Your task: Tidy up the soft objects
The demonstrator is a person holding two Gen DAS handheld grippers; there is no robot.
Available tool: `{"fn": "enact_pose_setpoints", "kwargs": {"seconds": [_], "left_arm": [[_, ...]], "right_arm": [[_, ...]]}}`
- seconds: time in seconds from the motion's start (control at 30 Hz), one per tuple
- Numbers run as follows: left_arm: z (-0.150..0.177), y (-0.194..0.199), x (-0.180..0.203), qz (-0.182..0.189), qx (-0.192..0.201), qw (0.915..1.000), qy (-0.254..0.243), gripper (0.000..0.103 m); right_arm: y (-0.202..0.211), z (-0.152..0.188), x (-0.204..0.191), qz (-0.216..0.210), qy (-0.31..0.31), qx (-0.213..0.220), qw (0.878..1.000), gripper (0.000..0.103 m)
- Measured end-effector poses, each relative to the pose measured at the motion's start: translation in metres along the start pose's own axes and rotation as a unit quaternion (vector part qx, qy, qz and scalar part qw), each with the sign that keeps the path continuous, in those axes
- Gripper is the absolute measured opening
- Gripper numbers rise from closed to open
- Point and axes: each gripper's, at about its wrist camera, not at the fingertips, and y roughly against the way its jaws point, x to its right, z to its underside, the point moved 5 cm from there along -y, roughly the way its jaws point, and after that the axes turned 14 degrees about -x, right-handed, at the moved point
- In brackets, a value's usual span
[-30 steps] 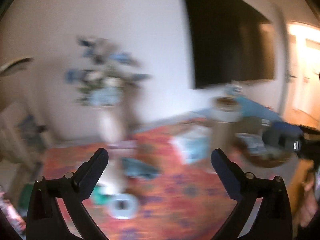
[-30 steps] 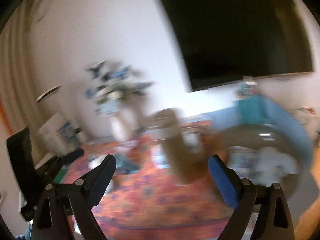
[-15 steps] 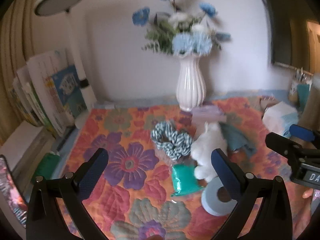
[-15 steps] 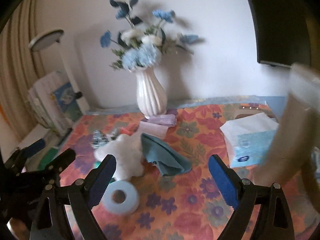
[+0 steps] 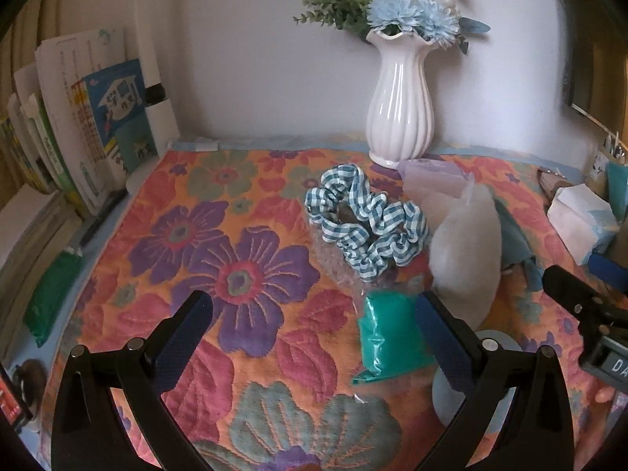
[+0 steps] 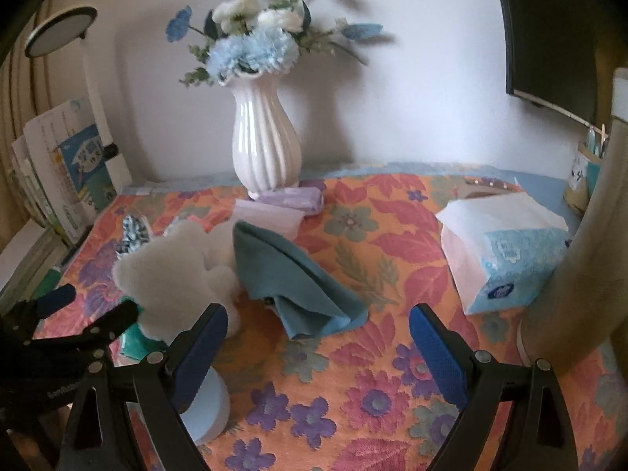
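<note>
A blue-and-white checked scrunchie (image 5: 365, 221) lies on the flowered cloth (image 5: 235, 274). Beside it are a white plush toy (image 5: 465, 251) (image 6: 176, 271), a teal packet (image 5: 388, 341) and a crumpled teal cloth (image 6: 290, 274). A pale blue tape roll (image 6: 210, 404) sits near the front. Lilac packets (image 6: 290, 198) lie by the vase. My left gripper (image 5: 314, 337) is open and empty, above the cloth in front of the scrunchie. My right gripper (image 6: 318, 349) is open and empty, in front of the teal cloth. Each gripper shows in the other's view.
A white ribbed vase (image 5: 400, 110) of blue flowers stands at the back. Books (image 5: 90, 129) lean at the left edge. A tissue box (image 6: 506, 251) sits at the right, with a beige cylinder (image 6: 581, 274) beside it. A dark screen (image 6: 549, 31) hangs on the wall.
Both grippers swung from facing the wall and right side down towards the table, then settled closer over the soft objects. Both stayed open.
</note>
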Motion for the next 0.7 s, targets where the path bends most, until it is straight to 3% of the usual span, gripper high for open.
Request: {"fn": "enact_pose_setpoints", "kwargs": {"seconds": [0.33,0.7], "left_arm": [[0.0018,0.0013,0.0059,-0.008,0.004,0.9998,-0.017,0.103],[0.0018,0.0004,0.0046,-0.006,0.0,0.9999,-0.013,0.103]], "right_arm": [[-0.0036,0.0011,-0.0092,0.038,0.019,-0.004,0.999,0.101],[-0.0067,0.0007,-0.0085,0.04,0.016,-0.012,0.999,0.101]]}}
